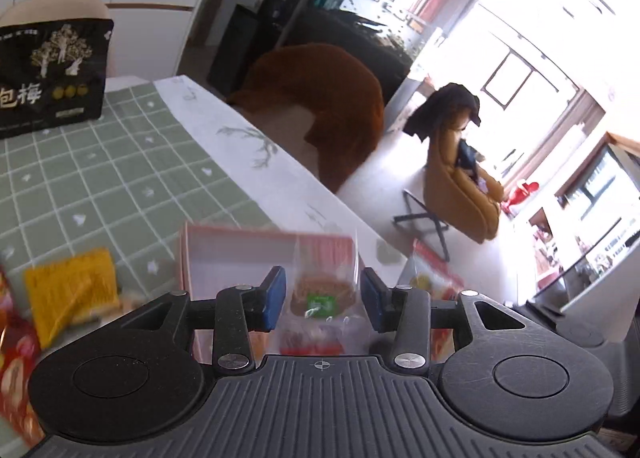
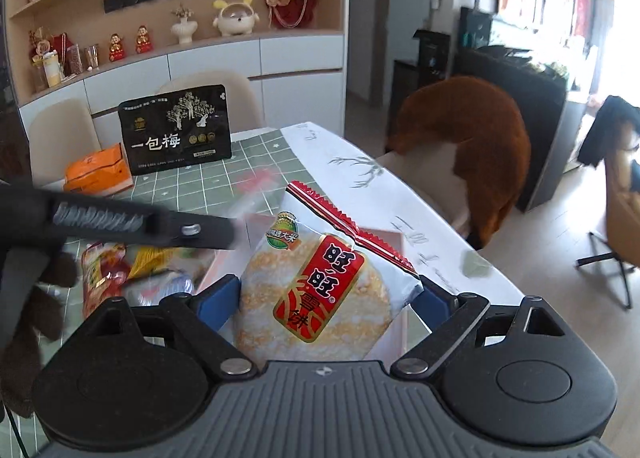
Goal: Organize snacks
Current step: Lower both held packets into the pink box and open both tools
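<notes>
My right gripper (image 2: 320, 300) is shut on a white and red rice cracker packet (image 2: 316, 290) and holds it over a pink box (image 2: 394, 236) on the table. My left gripper (image 1: 323, 300) is open, with a clear snack packet (image 1: 322, 294) lying between its blue pads (image 1: 276, 298) without touching them, over the same pink box (image 1: 224, 254). The left gripper's body (image 2: 120, 224) crosses the right wrist view at the left.
A black plum bag (image 2: 178, 130) stands at the far side of the green checked tablecloth (image 1: 100, 178), next to an orange packet (image 2: 98, 174). Yellow (image 1: 72, 290) and red (image 1: 16, 358) snack packets lie left of the box. Chairs stand beyond the table's right edge.
</notes>
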Tool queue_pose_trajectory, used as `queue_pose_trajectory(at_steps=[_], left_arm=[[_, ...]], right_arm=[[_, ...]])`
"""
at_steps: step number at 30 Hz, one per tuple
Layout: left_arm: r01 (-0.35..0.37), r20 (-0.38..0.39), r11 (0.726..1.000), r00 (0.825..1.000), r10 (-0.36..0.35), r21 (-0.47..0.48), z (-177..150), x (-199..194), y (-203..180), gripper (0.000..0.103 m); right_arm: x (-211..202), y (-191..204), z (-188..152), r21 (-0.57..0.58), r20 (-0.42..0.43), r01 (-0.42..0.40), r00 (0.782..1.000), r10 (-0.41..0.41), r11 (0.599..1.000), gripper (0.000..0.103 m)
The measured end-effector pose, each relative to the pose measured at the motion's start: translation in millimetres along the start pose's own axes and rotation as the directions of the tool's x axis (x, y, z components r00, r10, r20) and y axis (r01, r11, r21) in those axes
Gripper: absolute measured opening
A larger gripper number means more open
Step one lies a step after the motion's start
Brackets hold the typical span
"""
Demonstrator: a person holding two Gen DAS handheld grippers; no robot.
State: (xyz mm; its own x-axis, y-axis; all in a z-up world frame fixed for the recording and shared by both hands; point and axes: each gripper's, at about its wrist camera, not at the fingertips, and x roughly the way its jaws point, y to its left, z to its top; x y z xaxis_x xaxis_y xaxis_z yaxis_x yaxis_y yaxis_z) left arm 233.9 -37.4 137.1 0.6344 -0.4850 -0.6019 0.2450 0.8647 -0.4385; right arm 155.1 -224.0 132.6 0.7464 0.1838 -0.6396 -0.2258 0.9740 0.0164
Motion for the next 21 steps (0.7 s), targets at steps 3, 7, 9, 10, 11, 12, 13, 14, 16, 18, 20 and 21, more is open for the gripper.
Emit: queue_pose_trajectory(at_steps=[3,7,9,10,11,12,13,14,16,18,20,21], left_arm=[[-0.039,0.025,0.999,0.999,0.039,0.010,-6,1,12,0.044],[-0.138,0.078,0.989,0.987,0.141,-0.045,-23,-7,49,0.043],[-0.185,0.096,0.979,0.977,0.193,-0.082,-25,-9,71,0.043],[-0.198,0.102,0.975,0.973,0.208,-0.101,-26,-12,82,0.043],[-0.207,0.107,0.971,0.970,0.220,-0.120,-29,-16,90,0.043],[-0.215,0.109,0.967,0.967,0.230,-0.137,-32,-20,98,0.043],[-0.223,0.107,0.963,0.965,0.240,-0.149,-35,-27,104,0.043],[-0.232,0.101,0.960,0.963,0.249,-0.160,-38,-31,110,0.043],[-0.248,0.080,0.953,0.961,0.265,-0.176,-42,-36,120,0.043],[-0.272,0.056,0.944,0.956,0.287,-0.189,-45,-34,127,0.043],[-0.280,0.045,0.939,0.955,0.294,-0.199,-51,-35,130,0.043],[-0.280,0.049,0.939,0.954,0.295,-0.201,-52,-32,132,0.043]], right_arm=[[29,-8,11,0.019,-0.086,0.044,0.995,-0.042,0.999,0.092],[39,-23,-8,0.057,-0.126,0.034,0.992,-0.027,0.998,0.092],[46,-27,-18,0.069,-0.150,0.031,0.989,-0.021,0.997,0.092],[51,-29,-20,0.085,-0.159,0.027,0.987,-0.014,0.996,0.092],[57,-31,-19,0.108,-0.163,0.024,0.987,-0.006,0.994,0.092],[59,-33,-18,0.132,-0.161,0.023,0.987,-0.002,0.991,0.092],[63,-34,-12,0.160,-0.150,0.018,0.989,0.007,0.987,0.092],[67,-35,-5,0.186,-0.132,0.003,0.991,0.022,0.983,0.092],[70,-38,9,0.244,-0.065,-0.051,0.995,0.069,0.968,0.092],[87,-41,17,0.291,-0.059,-0.100,0.991,0.122,0.952,0.100],[123,-36,24,0.270,-0.254,-0.053,0.959,0.125,0.961,0.093],[132,-34,24,0.248,-0.303,-0.012,0.949,0.089,0.969,0.091]])
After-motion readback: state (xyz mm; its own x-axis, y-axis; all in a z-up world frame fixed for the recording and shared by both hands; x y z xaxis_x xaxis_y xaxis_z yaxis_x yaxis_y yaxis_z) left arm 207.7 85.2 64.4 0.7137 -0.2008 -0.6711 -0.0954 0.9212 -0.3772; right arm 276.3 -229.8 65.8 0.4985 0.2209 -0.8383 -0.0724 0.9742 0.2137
